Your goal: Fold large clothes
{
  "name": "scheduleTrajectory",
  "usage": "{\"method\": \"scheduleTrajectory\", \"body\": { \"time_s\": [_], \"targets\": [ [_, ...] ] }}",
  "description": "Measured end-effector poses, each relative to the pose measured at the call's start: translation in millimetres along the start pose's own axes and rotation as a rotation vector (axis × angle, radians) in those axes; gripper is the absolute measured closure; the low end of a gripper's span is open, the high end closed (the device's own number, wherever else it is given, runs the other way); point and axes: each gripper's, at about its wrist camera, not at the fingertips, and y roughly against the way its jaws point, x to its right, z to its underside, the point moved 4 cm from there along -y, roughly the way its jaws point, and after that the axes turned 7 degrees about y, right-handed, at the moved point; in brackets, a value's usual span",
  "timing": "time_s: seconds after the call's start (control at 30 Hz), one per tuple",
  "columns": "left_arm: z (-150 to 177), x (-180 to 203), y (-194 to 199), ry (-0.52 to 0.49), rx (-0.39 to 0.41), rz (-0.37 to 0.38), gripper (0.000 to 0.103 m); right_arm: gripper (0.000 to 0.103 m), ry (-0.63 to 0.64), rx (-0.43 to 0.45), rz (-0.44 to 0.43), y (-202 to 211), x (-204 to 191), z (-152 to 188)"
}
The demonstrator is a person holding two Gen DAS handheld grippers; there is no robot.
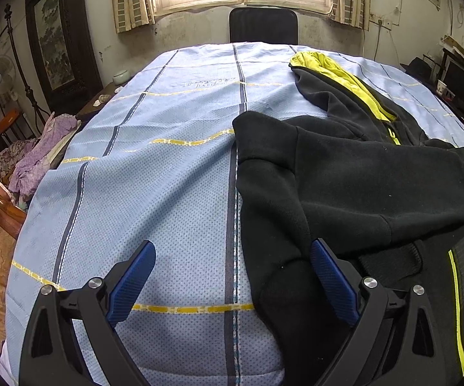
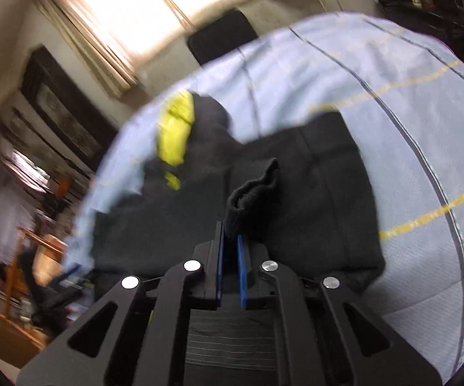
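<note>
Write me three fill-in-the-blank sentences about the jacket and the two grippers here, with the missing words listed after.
1. The black jacket has a ____ hood lining.
2. The right gripper is shut on a ribbed ____.
3. The left gripper has its jaws ____.

Missing words: yellow; cuff; open

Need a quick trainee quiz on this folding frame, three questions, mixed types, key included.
1. True or false: the left hand-held gripper is clamped on the black fleece jacket with yellow-green lining.
2. What does the right hand-held gripper pinch? A) ribbed black cuff B) blue striped bed sheet C) curtain
3. Fill in: the jacket lies on the ___ half of the blue striped bed sheet in the left wrist view.

Key: 1 false, its jaws stand open; 2 A, the ribbed black cuff; 3 right.
</note>
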Motion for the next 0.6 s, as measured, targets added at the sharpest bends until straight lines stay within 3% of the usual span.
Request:
{"method": "scheduleTrajectory", "body": {
  "time_s": [0.03, 0.23, 0.4, 0.57, 0.6],
  "targets": [
    [0.5, -0.8, -0.5, 0.003, -0.003, 0.003, 0.005, 0.096, -0.005, -0.032, 0.014, -9.1, 6.1, 5.7],
    [-0.8, -3.7, 5.4, 0.016, 0.018, 0.017, 0.006, 0.094, -0.024, -0.029, -0.028, 4.9, 11.4, 10.9],
    [-6.5, -2.9, 44.6, 0.005, 0.179, -0.021, 0.007, 0.090, 0.077, 0.076, 0.043, 42.4, 3.1, 9.9],
    [-21.6, 30.6, 67.4, -0.005, 0.188, 0.145, 0.007, 0.090, 0.164, 0.107, 0.015, 47.2, -17.5, -13.4],
    [-26.4, 43.0, 65.9, -0.027, 0.181, 0.149, 0.007, 0.090, 0.174, 0.104, 0.009, 44.5, -21.3, -16.8]
  ]
}}
